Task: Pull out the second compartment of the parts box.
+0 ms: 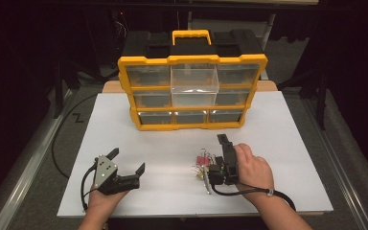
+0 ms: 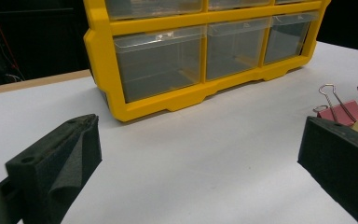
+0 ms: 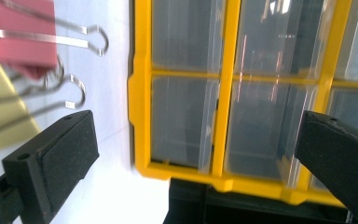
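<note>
A small pile of binder clips (image 1: 202, 164) lies on the white table, a pink clip (image 3: 21, 39) and a pale yellow one (image 3: 0, 107) among them. My right gripper (image 1: 224, 146) is just right of the pile, rolled on its side and pointing at the yellow drawer organizer (image 1: 191, 91). In the right gripper view its jaws stand wide apart around empty air (image 3: 196, 158), with the clips off to the left of them. My left gripper (image 1: 127, 160) rests near the front left, open and empty (image 2: 198, 149); the pink clip (image 2: 342, 112) peeks over its right jaw.
The organizer (image 2: 168, 60) stands upright at the back of the white table (image 1: 124, 129), its clear drawers looking empty. The top middle drawer (image 1: 194, 79) is pulled out toward me. A black cable (image 1: 249, 191) trails from the right gripper. Dark floor surrounds the table.
</note>
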